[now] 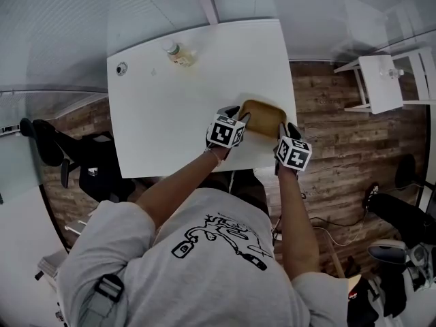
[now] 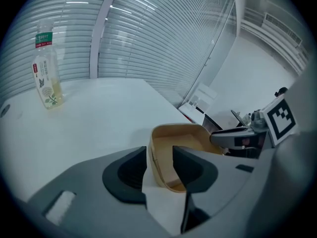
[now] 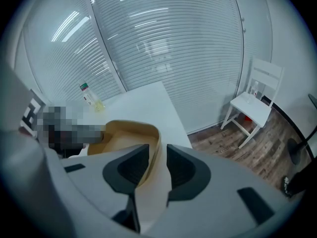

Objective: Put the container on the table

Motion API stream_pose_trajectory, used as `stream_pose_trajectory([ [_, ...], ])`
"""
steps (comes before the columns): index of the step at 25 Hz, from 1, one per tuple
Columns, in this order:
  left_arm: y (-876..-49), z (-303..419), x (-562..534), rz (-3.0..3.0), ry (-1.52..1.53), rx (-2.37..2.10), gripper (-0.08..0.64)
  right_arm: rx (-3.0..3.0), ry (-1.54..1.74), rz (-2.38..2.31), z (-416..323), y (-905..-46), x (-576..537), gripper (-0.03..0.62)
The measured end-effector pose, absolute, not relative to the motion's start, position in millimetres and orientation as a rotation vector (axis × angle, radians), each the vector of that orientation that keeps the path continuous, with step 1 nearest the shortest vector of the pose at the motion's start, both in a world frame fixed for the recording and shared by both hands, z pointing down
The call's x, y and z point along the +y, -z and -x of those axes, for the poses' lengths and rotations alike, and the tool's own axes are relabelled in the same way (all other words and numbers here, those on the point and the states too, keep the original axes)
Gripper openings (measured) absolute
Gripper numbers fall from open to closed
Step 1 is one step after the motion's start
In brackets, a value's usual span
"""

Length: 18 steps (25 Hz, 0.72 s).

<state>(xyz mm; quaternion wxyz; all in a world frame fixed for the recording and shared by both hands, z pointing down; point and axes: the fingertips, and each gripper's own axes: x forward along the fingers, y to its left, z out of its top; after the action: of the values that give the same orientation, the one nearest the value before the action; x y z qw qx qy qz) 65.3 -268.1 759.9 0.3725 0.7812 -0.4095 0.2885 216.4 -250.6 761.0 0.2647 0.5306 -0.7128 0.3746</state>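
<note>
A shallow brown paper container (image 1: pixel 264 118) rests at the near right corner of the white table (image 1: pixel 177 107). My left gripper (image 1: pixel 240 119) is at its left side. In the left gripper view the container's (image 2: pixel 181 138) thin wall stands between the jaws of that gripper (image 2: pixel 159 165), against the left pad and with a gap to the right one. My right gripper (image 1: pixel 285 131) is at the container's right side. In the right gripper view the jaws of that gripper (image 3: pixel 157 165) pinch the container's (image 3: pixel 124 133) wall, which bends inward there.
A clear plastic bottle (image 1: pixel 178 53) with a green label stands near the table's far edge. A small round fitting (image 1: pixel 121 67) sits at the far left. A white chair (image 1: pixel 381 80) stands right of the table, a dark office chair (image 1: pixel 82 162) left. The floor is wood.
</note>
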Motion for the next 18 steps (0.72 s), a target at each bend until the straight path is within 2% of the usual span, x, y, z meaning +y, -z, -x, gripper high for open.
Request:
stream_pose_trajectory([
  [11, -664, -61, -270, -2.144, -0.545, -1.125, 0.144, -2.147, -0.747, -1.448, -217, -654, -263, 0.081],
  [18, -567, -93, -265, -2.312, -0.356, -1.054, 0.086, -2.351, -0.560, -1.463, -216, -547, -263, 0.080],
])
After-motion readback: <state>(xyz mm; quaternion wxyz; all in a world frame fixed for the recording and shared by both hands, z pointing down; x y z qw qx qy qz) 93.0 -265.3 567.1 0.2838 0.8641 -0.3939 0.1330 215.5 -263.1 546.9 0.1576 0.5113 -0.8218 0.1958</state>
